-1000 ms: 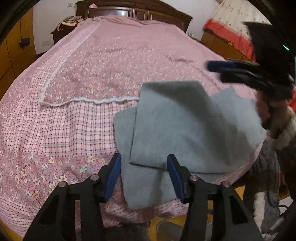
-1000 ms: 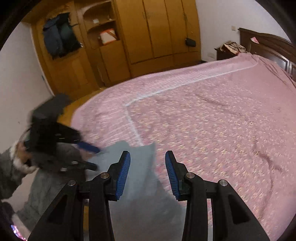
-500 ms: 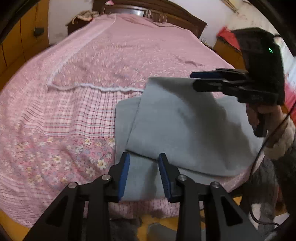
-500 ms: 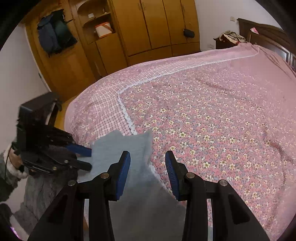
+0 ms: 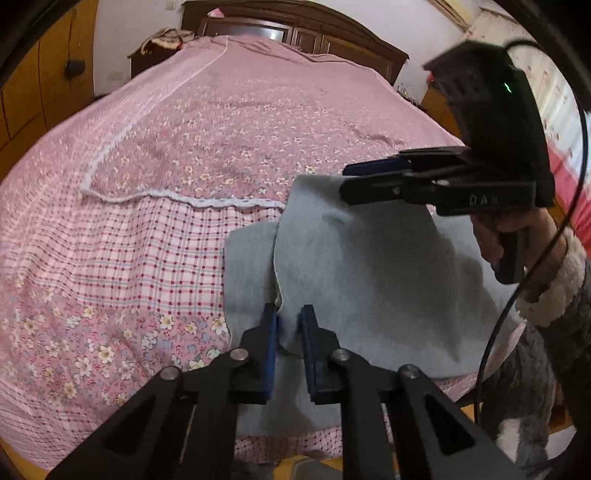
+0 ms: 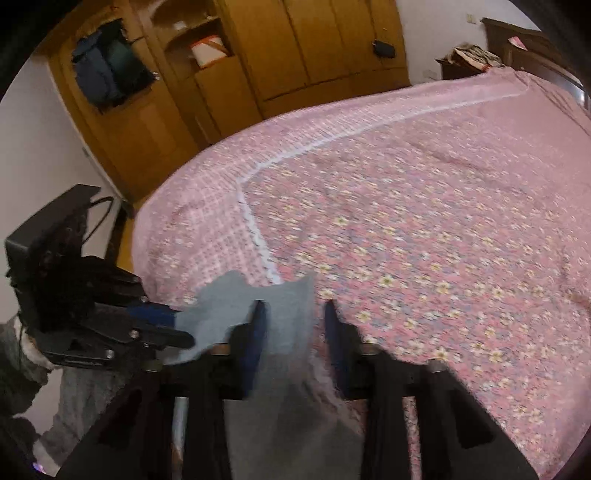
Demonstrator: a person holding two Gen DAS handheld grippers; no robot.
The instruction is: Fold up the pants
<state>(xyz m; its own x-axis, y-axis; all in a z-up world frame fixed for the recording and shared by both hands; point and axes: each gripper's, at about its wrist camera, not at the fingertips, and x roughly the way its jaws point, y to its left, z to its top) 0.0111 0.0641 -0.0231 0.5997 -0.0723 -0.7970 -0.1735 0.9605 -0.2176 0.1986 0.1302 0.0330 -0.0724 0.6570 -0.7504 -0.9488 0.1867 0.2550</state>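
Observation:
The grey pants lie folded near the bed's front edge, one layer over another. My left gripper is at the near edge of the upper layer. Its jaws are closing and the pads pinch that fold edge. My right gripper is at the far corner of the pants. Its jaws are closing but still stand apart, with the cloth strip between them and a gap beside the right pad. The left wrist view shows the right gripper from the side. The right wrist view is blurred and shows the left gripper.
A pink floral and checked bedspread covers the wide bed, with a dark headboard behind. Wooden wardrobes stand past the bed's left side. A person's hand in a fleece-cuffed sleeve holds the right gripper.
The left jaws have narrowed onto the pants' near fold edge. The right gripper has come down to the far corner of the pants, its jaws only slightly narrower.

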